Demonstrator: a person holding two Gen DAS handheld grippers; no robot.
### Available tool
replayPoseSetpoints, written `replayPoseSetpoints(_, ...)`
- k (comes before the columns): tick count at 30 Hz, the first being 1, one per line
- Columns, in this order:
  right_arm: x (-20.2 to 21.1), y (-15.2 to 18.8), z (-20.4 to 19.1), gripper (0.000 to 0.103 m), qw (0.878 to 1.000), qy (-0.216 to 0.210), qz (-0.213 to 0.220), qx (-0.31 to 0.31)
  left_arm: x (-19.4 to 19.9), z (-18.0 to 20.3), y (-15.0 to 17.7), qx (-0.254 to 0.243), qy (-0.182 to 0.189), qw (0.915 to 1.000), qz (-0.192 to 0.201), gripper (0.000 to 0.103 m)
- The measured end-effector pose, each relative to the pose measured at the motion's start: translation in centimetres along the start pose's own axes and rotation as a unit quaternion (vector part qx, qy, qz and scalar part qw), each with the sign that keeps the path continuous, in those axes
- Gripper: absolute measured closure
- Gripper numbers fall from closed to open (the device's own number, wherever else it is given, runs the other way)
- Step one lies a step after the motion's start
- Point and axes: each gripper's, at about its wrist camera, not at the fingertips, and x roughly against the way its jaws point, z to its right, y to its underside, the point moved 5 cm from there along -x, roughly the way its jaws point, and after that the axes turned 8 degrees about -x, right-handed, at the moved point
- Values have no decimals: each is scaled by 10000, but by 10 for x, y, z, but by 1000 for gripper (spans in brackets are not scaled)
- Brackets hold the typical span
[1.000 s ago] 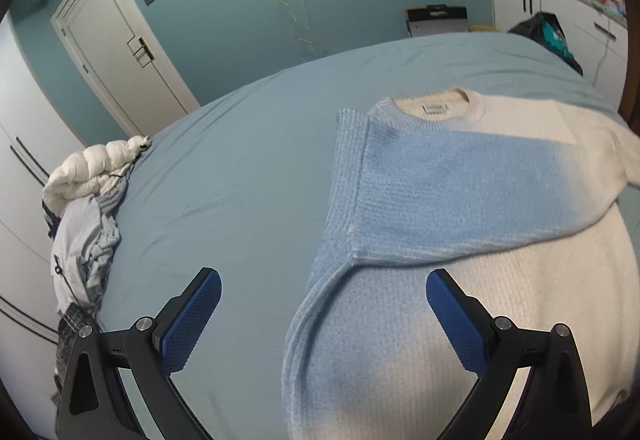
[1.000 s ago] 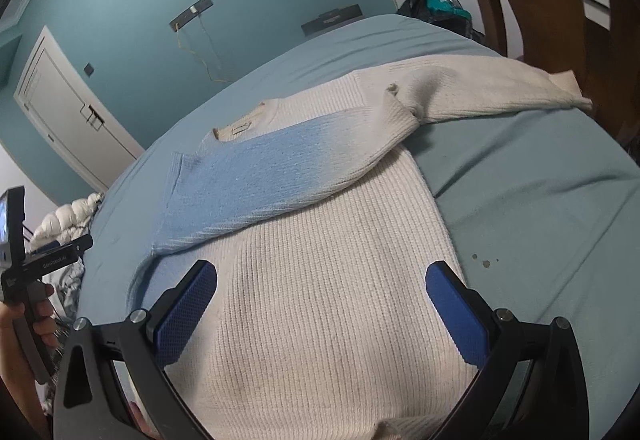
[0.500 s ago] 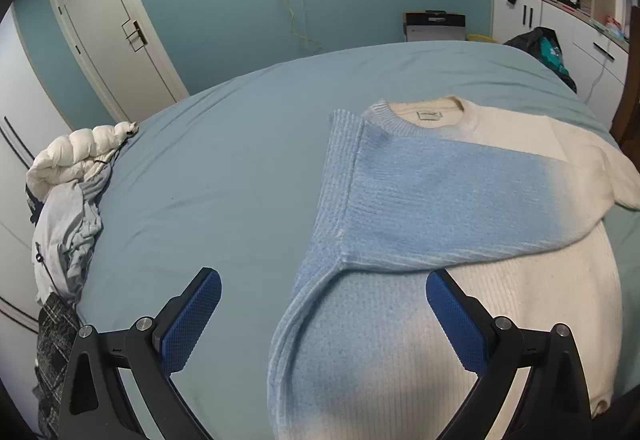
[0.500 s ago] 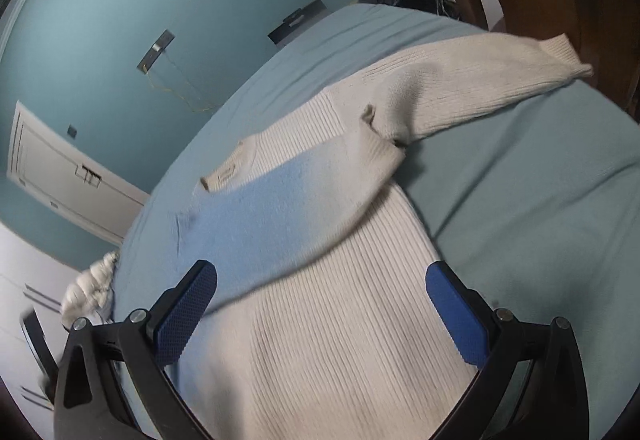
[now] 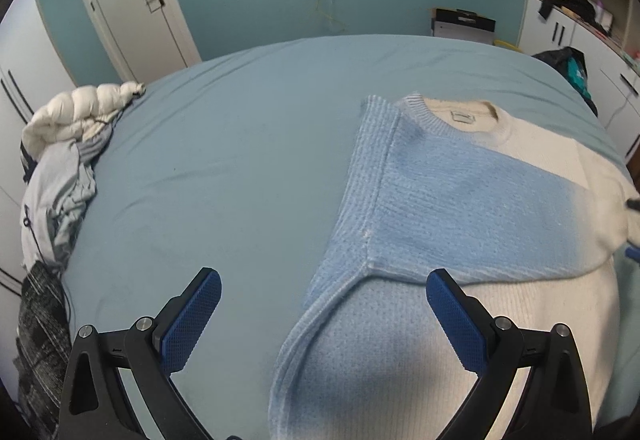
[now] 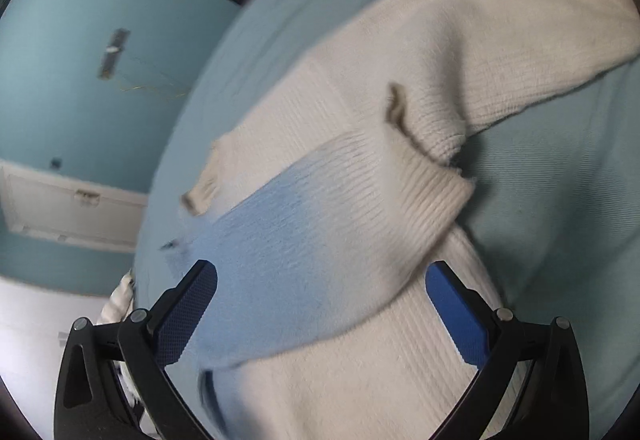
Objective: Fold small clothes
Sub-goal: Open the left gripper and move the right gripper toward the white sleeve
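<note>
We hold both tools wide, empty | left tool [image 5: 322,314], right tool [image 6: 322,304] above sweater [image 5: 460,208] | risk: folded sleeve [image 6: 320,232] may slip open if we drag the knit.

Sweater [image 5: 460,208]: right shoulder, far sleeve and hem cut off by the left wrist view's edge; neck label [image 5: 462,116] too small to read. Right wrist view smeared throughout; sweater knit [image 6: 360,200] and door [image 6: 76,204] blurred, outstretched sleeve [image 6: 520,52] cropped at the right edge. Clothes pile [image 5: 60,176]: individual garments indistinguishable, lower part cropped.
</note>
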Motion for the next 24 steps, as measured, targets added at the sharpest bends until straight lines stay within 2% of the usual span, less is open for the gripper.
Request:
replayPoseSetpoints(1, -6, -2, 5, 9, 9998, 209, 25, -71, -3, -4, -1, 66, 8, 10000, -24, 0)
replayPoseSetpoints(3, -19, -9, 20, 22, 9947, 992, 194, -177, -5, -10, -1, 190, 36, 9998, -35, 0)
replayPoseSetpoints(6, -31, -15, 30, 23, 9855, 1633, 455, -56, -8, -25, -2, 434, -24, 9990, -63, 0)
replayPoseSetpoints(8, -42, -16, 29, 26, 9812, 1888, 360, 183, -10, -31, -1, 549, -27, 9984, -102, 0)
replayPoseSetpoints(9, -46, -15, 28, 49, 9788, 2003, 319, 294, -11, -34, 0, 602, -7, 9981, -118, 0)
replayPoseSetpoints(10, -49, -13, 25, 78, 9773, 2061, 259, 413, -11, -37, 0, 666, 21, 9977, -133, 0)
replayPoseSetpoints(11, -49, -9, 17, 81, 9790, 1953, 177, 560, -11, -40, 1, 739, 48, 9972, -140, 0)
replayPoseSetpoints(12, -44, -5, 9, 83, 9758, 2048, 287, 705, -10, -42, 1, 795, 67, 9967, -136, 0)
replayPoseSetpoints(14, -23, 10, -21, 88, 9598, 2416, 689, 1248, -8, -48, 1, 926, 96, 9956, -101, 0)
replayPoseSetpoints(16, -3, 31, -58, 92, 9382, 2741, 953, 1884, -5, -55, 1, 1072, 96, 9942, -55, 0)
replayPoseSetpoints(17, 13, 45, -86, 92, 9309, 2668, 1141, 2220, -3, -59, 1, 1155, 98, 9933, -25, 0)
replayPoseSetpoints(19, 40, 67, -138, 92, 9235, 2389, 1387, 2662, 0, -65, 3, 1296, 77, 9915, 28, 0)
replayPoseSetpoints(22, 83, 106, -234, 93, 9231, 1632, 1494, 3144, 3, -74, 6, 1499, 4, 9887, 82, 0)
replayPoseSetpoints(24, 106, 139, -303, 93, 9229, 1092, 1416, 3409, 4, -81, 9, 1630, -92, 9865, 124, 0)
